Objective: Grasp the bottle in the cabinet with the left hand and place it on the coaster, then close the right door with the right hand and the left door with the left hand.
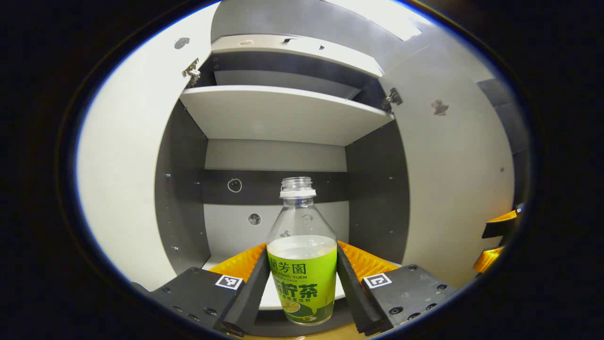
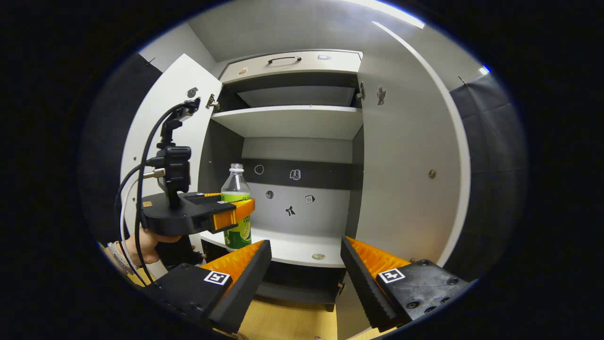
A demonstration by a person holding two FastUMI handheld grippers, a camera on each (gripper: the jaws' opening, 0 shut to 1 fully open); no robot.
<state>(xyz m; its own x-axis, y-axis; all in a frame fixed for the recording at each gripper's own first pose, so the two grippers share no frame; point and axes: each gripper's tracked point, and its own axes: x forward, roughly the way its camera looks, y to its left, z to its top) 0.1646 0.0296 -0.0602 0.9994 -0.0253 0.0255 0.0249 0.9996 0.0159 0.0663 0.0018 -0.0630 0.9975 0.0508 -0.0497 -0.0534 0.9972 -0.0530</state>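
Both doors open, bottle between your left fingers

Two cabinet doors stand swung wide: the left door point(image 2: 160, 118) and the right door point(image 2: 406, 156). Your left gripper point(image 1: 302, 288) has its fingers pressed on either side of the bottle point(image 1: 302, 264), at the green label, at the front edge of the cabinet's lower shelf point(image 2: 302, 252). In the right gripper view your hand point(image 2: 146, 245) holds that gripper beside the left door. Your right gripper point(image 2: 306, 274) hangs with its fingers wide apart, holding nothing, in front of the cabinet
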